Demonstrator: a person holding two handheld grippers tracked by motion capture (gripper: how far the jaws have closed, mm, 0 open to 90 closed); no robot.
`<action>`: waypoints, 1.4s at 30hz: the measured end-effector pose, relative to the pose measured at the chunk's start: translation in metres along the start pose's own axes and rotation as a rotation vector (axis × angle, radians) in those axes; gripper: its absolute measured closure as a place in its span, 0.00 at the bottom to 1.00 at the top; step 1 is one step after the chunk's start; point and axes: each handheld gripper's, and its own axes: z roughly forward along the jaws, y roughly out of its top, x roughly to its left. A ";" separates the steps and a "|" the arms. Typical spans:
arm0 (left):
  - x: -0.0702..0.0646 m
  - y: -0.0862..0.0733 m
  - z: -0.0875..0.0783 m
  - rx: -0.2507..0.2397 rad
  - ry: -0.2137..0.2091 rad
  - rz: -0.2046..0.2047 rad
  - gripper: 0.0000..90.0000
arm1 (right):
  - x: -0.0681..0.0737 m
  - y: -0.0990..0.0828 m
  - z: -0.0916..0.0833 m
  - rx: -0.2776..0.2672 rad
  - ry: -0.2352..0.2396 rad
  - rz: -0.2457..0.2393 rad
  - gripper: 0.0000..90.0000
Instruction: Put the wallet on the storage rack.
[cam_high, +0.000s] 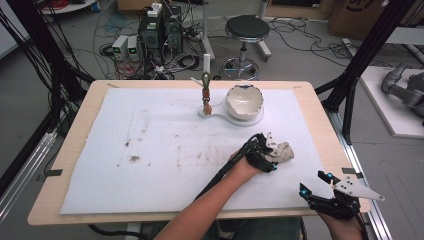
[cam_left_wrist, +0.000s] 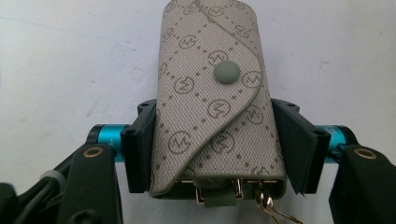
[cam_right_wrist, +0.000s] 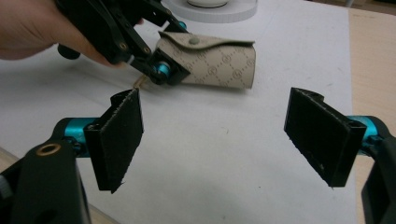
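White cloth (cam_high: 150, 150) with some brown stains covers the wooden table (cam_high: 80, 120). Behind the pouch (cam_high: 283, 152) sit a white bowl (cam_high: 244, 101) and a small stand (cam_high: 206, 92); a stool (cam_high: 246, 30) waits on the floor beyond. Beige and dotted, with a round snap, the pouch lies squeezed in the left gripper (cam_left_wrist: 217, 149). Just beside the pouch, the right gripper (cam_right_wrist: 229, 135) hangs with its jaws wide apart.

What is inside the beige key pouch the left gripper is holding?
The key pouch is snapped shut by its flap. At its open bottom end, metal hooks and a gold ring peek out. Anything deeper is covered. The left gripper clamps its sides.
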 end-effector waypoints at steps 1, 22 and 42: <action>0.002 0.000 -0.004 -0.015 0.000 -0.006 0.41 | 0.000 0.000 0.000 0.005 -0.001 0.003 0.22; 0.060 0.017 -0.083 -0.103 0.042 -0.002 0.41 | 0.004 0.002 0.008 0.022 0.009 -0.011 0.22; 0.125 0.029 -0.090 -0.040 0.153 -0.054 0.41 | 0.000 0.001 0.009 0.024 0.004 0.001 0.22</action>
